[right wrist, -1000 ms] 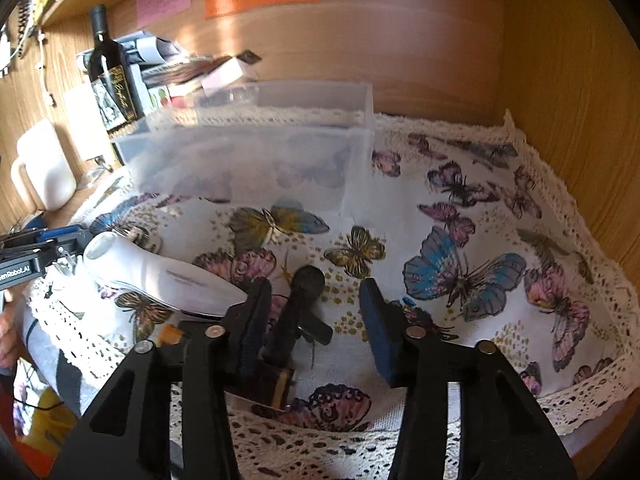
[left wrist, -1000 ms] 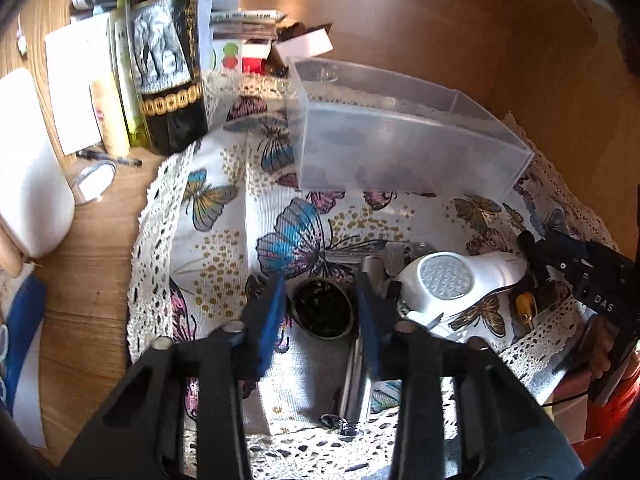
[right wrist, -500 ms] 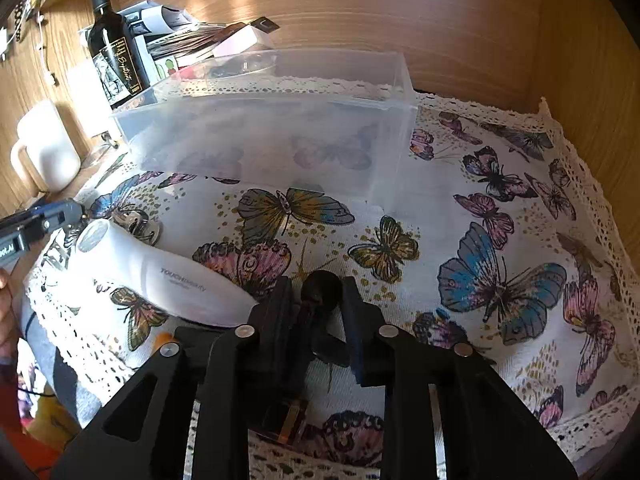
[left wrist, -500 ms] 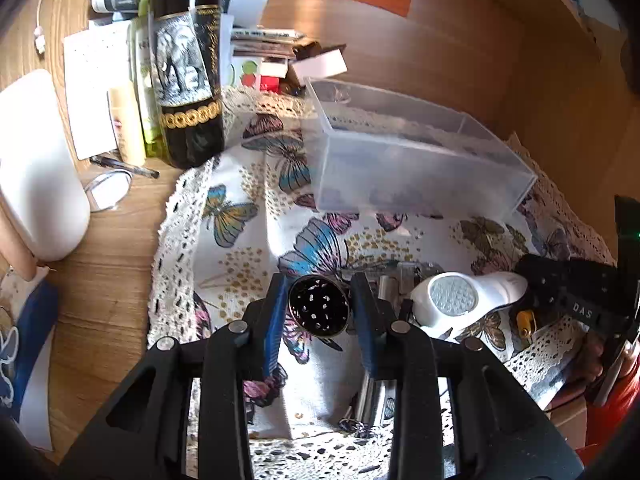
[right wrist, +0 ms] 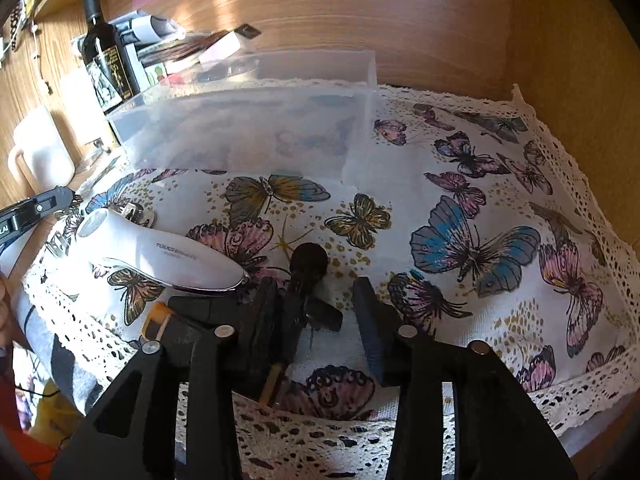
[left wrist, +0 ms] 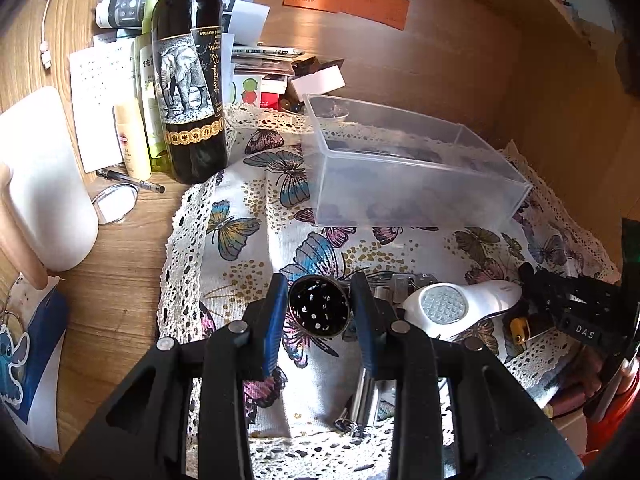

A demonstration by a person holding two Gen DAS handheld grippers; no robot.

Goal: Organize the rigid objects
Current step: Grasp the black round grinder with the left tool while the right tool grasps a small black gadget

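Note:
My left gripper [left wrist: 320,310] is shut on a round black perforated metal piece [left wrist: 318,312] and holds it above the butterfly cloth [left wrist: 248,256]. A clear plastic bin [left wrist: 404,172] stands beyond it on the cloth. A white handheld device [left wrist: 460,306] lies to the right; it also shows in the right wrist view [right wrist: 160,254]. My right gripper [right wrist: 316,312] is open around a black clip-on microphone [right wrist: 306,276] lying on the cloth [right wrist: 480,240], its left finger touching it. The bin [right wrist: 248,128] stands behind.
A wine bottle [left wrist: 188,92], tubes, papers and small boxes crowd the back left. A white mug [left wrist: 44,180], a pen [left wrist: 132,180] and a small mirror [left wrist: 116,204] sit on the wooden desk at left. Metal pieces [left wrist: 364,400] lie under my left gripper. Wooden walls close the back and right.
My left gripper closed on the round black piece and lifted it off the cloth. My right gripper closed around the microphone half a second ago and has opened again.

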